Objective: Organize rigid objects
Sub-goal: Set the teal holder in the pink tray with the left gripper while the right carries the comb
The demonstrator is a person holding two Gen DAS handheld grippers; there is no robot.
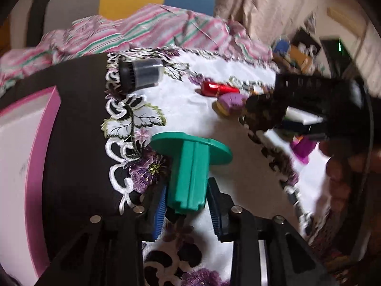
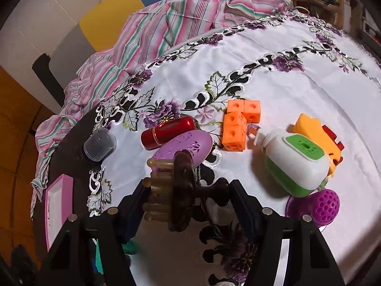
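My left gripper (image 1: 188,187) is shut on the stem of a green plastic spool (image 1: 190,147), whose round flange points away over the embroidered white cloth (image 1: 181,109). My right gripper (image 2: 190,186) is shut on a dark brown wooden massager (image 2: 182,178); its pegs rest against the left finger and its knob against the right. Ahead of it lie a red tube (image 2: 169,131), a purple oval case (image 2: 188,143), orange cubes (image 2: 237,124), a white and green toy (image 2: 295,164), a yellow and red toy (image 2: 319,135) and a purple perforated ball (image 2: 321,205).
A pink-rimmed white tray (image 1: 35,147) (image 2: 59,200) sits at the left on the dark table edge. A black-capped clear jar (image 1: 140,74) (image 2: 100,147) lies near it. Striped pink fabric (image 2: 166,23) is bunched along the far side. The right gripper's black body (image 1: 309,100) fills the right of the left wrist view.
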